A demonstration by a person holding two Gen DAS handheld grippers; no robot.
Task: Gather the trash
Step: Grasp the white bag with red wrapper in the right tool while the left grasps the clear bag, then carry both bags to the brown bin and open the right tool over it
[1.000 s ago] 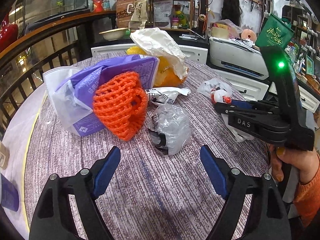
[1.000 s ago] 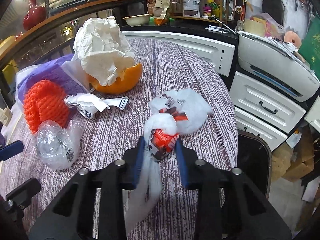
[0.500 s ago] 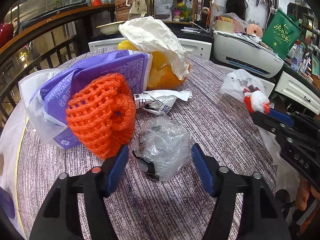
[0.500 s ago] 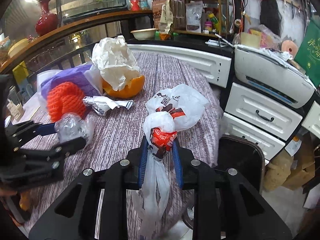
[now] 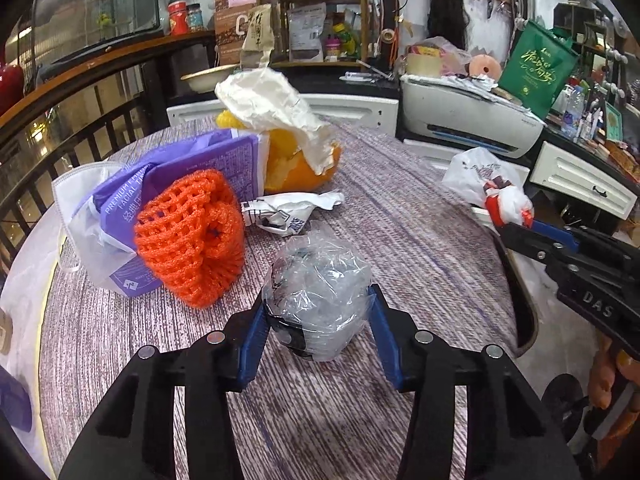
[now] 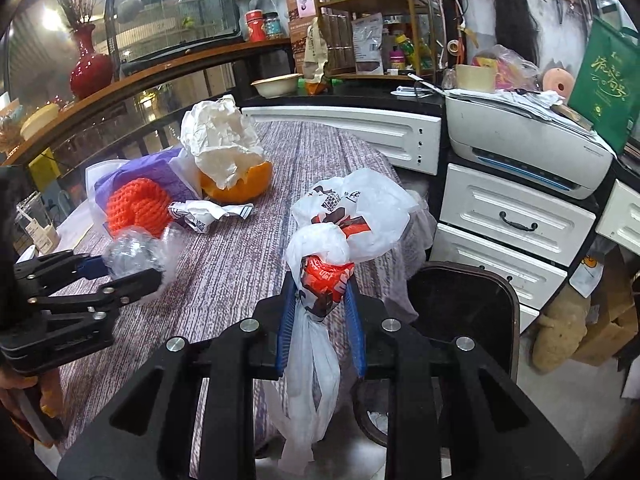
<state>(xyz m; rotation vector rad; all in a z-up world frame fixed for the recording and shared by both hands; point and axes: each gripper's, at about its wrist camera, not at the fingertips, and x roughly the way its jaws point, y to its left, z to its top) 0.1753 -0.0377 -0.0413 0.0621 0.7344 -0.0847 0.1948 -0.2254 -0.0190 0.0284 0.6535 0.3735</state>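
Left wrist view: six pieces of trash show. On the tabletop (image 5: 400, 208) lie one clear plastic wad (image 5: 320, 292), one orange net (image 5: 192, 236), one purple packet (image 5: 188, 168), one crumpled wrapper (image 5: 292, 208) and one orange peel (image 5: 300, 160) with a white paper (image 5: 276, 108) draped over it. The left tool (image 5: 318, 320) has its blue pads on either side of the clear plastic wad, touching it left and right, closed partway around it; the wad rests on the tabletop, just beside the orange net. At the right edge the right tool (image 5: 516, 220) grips one white plastic bag (image 5: 492, 188) above the tabletop's rim.

Right wrist view: the right tool (image 6: 320, 312) is narrow, pinching the white plastic bag (image 6: 352, 220) at its knotted neck, the handles hanging below the pads. One dark bin (image 6: 468, 300) stands just right of the bag, beside the tabletop (image 6: 248, 260). At left, the left tool (image 6: 120, 276) clasps the clear plastic wad (image 6: 136, 256), with the orange net (image 6: 140, 204), crumpled wrapper (image 6: 208, 212) and orange peel (image 6: 240, 180) beyond.
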